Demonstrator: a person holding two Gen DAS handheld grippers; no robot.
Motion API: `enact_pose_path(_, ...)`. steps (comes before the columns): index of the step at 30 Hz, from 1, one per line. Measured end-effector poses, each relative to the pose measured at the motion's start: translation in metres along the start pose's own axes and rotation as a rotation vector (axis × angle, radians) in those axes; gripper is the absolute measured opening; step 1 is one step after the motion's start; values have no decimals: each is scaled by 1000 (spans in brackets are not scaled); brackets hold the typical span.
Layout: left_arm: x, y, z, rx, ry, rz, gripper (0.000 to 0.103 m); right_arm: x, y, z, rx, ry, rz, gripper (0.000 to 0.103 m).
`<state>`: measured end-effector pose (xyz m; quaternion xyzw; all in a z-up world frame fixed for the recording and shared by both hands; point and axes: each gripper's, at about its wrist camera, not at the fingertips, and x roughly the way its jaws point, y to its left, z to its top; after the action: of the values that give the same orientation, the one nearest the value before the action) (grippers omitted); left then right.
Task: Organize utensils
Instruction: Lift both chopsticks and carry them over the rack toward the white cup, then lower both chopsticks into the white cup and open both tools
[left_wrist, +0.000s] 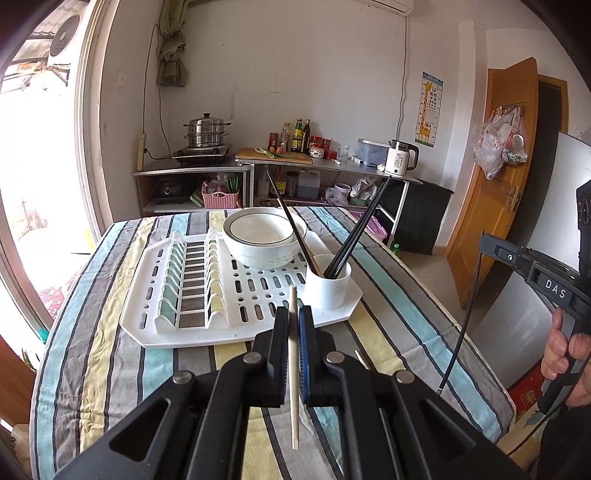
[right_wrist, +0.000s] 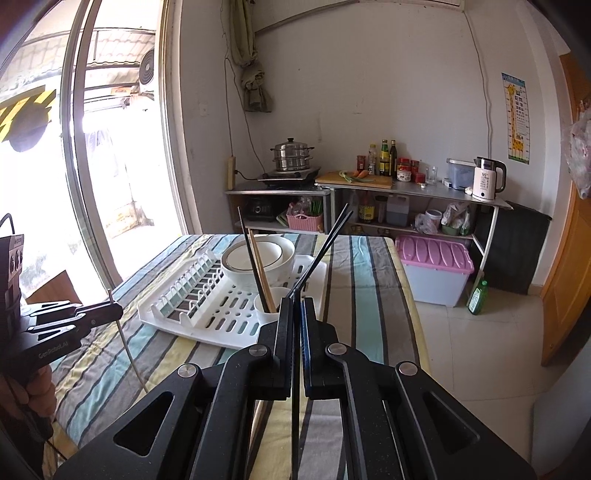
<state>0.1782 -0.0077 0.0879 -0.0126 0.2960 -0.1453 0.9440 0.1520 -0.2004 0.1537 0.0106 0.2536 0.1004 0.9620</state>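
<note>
My left gripper (left_wrist: 294, 314) is shut on a light wooden chopstick (left_wrist: 293, 373), held upright above the near edge of the white drying rack (left_wrist: 155, 295). A white cup (left_wrist: 327, 290) on the rack holds several black chopsticks (left_wrist: 360, 225). My right gripper (right_wrist: 296, 304) is shut on a black chopstick (right_wrist: 295, 406), just in front of the cup (right_wrist: 264, 304), which here shows a wooden chopstick (right_wrist: 262, 273) and black ones. The right gripper also shows at the right edge of the left wrist view, holding the black stick (left_wrist: 461, 325).
A white bowl (left_wrist: 264, 236) sits on the rack behind the cup. The table wears a striped cloth (left_wrist: 103, 354). Another stick (left_wrist: 362, 360) lies on the cloth by my left gripper. Kitchen shelves (left_wrist: 258, 173) stand behind; a pink-lidded bin (right_wrist: 436, 273) is on the floor.
</note>
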Motion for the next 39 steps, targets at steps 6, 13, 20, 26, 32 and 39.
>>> enact_pose_path(6, 3, -2, -3, 2, 17, -6, 5, -7, -1, -1, 2, -4, -4, 3)
enact_pose_path(13, 5, -3, 5, -4, 19, -20, 6, -11, -5, 8, 0, -26, -3, 3)
enact_pose_path(20, 13, -7, 40, 13, -8, -32, 5, -6, -4, 33, -1, -71, 9, 3)
enact_pose_path(26, 23, -12, 85, 16, -52, -48, 5, 4, 1, 62, 1, -120, 37, 3)
enact_pose_path(32, 34, -20, 118, 21, -95, -71, 5, 16, 4, 87, 5, -162, 65, 3)
enact_pose_path(39, 57, -25, 139, 16, -108, -91, 5, 38, 4, 106, 9, -184, 78, 3)
